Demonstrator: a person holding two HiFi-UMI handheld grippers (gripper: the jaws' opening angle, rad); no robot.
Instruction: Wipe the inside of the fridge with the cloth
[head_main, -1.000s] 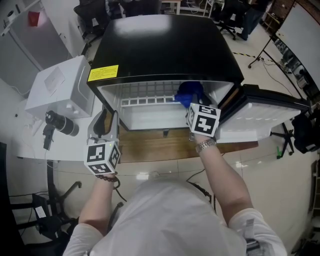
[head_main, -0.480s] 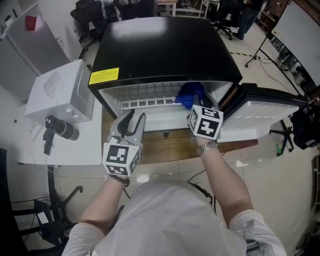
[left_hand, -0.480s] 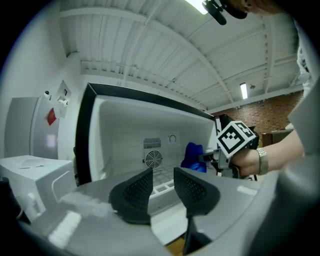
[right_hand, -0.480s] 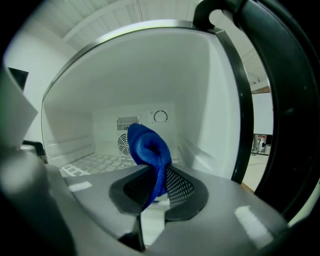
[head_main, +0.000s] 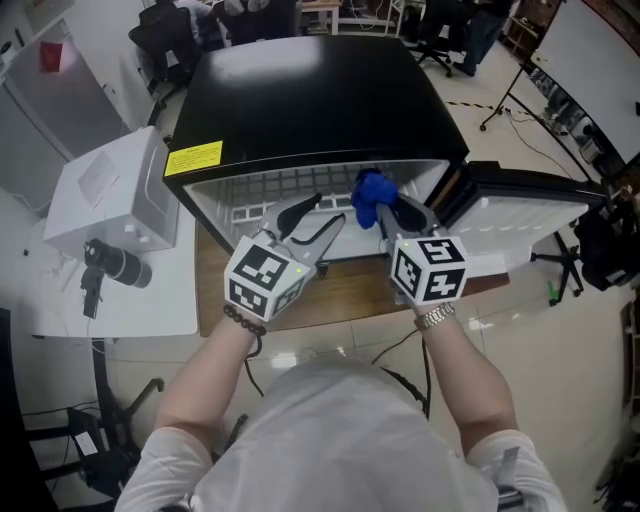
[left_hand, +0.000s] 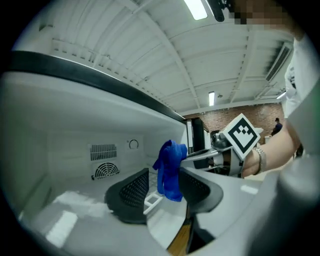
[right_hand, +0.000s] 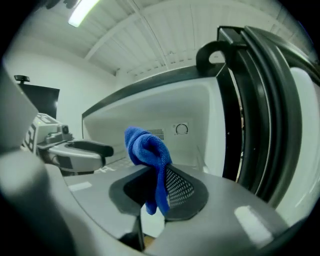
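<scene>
A black mini fridge (head_main: 310, 100) stands with its door (head_main: 530, 215) swung out to the right. My right gripper (head_main: 385, 207) is shut on a blue cloth (head_main: 371, 192) at the mouth of the fridge; in the right gripper view the cloth (right_hand: 147, 150) hangs bunched between the pads. My left gripper (head_main: 328, 210) is just left of it, and its jaws have just been opening. In the left gripper view the cloth (left_hand: 170, 170) hangs just beyond the spread fingertips (left_hand: 135, 187), with no pad pressing on it. The right gripper (left_hand: 192, 156) comes in from the right.
The fridge sits on a wooden table (head_main: 340, 295). A white box (head_main: 100, 190) and a black camera (head_main: 115, 265) stand on the white desk to the left. Inside are a wire shelf (head_main: 260, 190), a round vent (left_hand: 105, 170) and a dial (left_hand: 132, 144) on the back wall.
My left gripper swung from the fridge's left front corner rightward to the cloth, and its jaws spread wider. My right gripper drew back and up a little, cloth still gripped.
</scene>
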